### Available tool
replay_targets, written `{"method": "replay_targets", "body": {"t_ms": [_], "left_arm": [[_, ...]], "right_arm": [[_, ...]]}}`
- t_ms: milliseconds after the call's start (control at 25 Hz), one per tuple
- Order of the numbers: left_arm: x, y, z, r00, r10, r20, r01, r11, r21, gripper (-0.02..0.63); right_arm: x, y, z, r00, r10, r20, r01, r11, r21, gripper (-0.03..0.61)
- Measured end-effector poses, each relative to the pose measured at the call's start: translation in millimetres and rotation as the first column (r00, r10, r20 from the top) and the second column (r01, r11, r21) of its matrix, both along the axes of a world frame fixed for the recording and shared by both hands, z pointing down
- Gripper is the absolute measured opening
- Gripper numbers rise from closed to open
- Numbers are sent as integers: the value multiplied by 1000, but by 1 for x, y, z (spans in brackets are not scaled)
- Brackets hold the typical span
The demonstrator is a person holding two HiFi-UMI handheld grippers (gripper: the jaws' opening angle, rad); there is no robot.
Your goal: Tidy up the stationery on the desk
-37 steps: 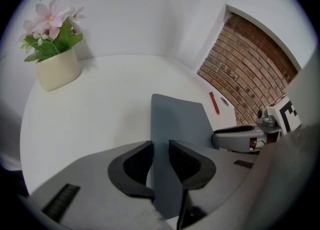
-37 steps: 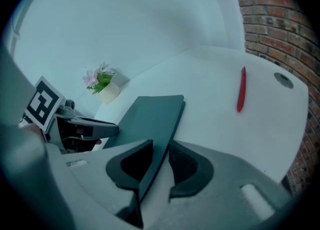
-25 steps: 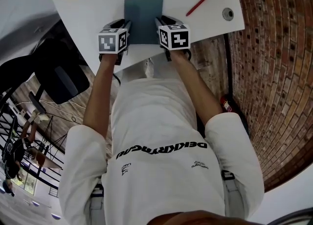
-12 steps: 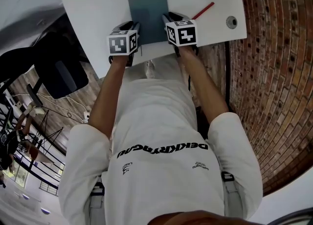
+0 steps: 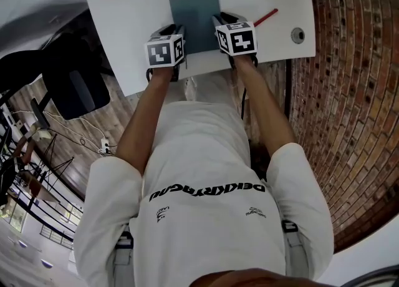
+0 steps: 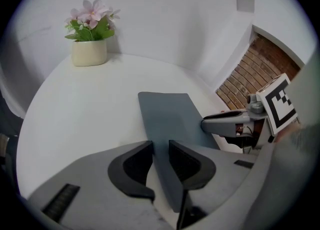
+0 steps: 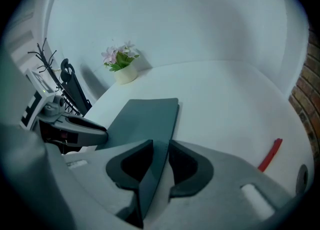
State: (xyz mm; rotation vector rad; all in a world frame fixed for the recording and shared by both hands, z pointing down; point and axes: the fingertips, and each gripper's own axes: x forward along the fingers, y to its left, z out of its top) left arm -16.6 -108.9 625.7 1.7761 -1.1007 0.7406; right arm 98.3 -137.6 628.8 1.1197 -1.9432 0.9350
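Note:
A grey-blue notebook (image 5: 194, 14) lies flat over the white desk (image 5: 131, 24), held by its two near corners. My left gripper (image 5: 174, 37) is shut on its left edge, which runs between the pads (image 6: 135, 166). My right gripper (image 5: 219, 25) is shut on the right edge of the notebook (image 7: 147, 116). In the left gripper view the notebook (image 6: 167, 116) stretches away from the jaws toward the other gripper (image 6: 227, 121). A red pen (image 5: 265, 17) lies on the desk just right of my right gripper, and shows as the red pen (image 7: 270, 155) in the right gripper view.
A pot of pink flowers (image 6: 90, 49) stands at the desk's far left corner by the white wall. A round cable grommet (image 5: 298, 35) sits in the desk's right corner. A brick wall (image 5: 349, 92) runs along the right, and a dark chair (image 5: 75, 92) stands to the left.
Both grippers have carried the notebook a little farther onto the desk, away from the person. The head view has also shifted slightly. Both jaws stay shut on the notebook.

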Motion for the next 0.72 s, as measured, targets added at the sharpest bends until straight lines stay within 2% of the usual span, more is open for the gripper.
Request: {"method": "replay_targets", "body": {"t_ms": [480, 600, 720], "left_arm": [[2, -6, -1, 999, -36, -19, 36, 999, 3, 101], [5, -4, -1, 998, -38, -47, 38, 999, 4, 101], [3, -3, -2, 999, -43, -33, 43, 999, 7, 101]], "right_arm": [[1, -10, 0, 999, -29, 21, 28, 1000, 6, 92], [1, -9, -2, 998, -64, -15, 65, 997, 40, 99], [0, -7, -2, 995, -85, -53, 89, 994, 67, 97]]}}
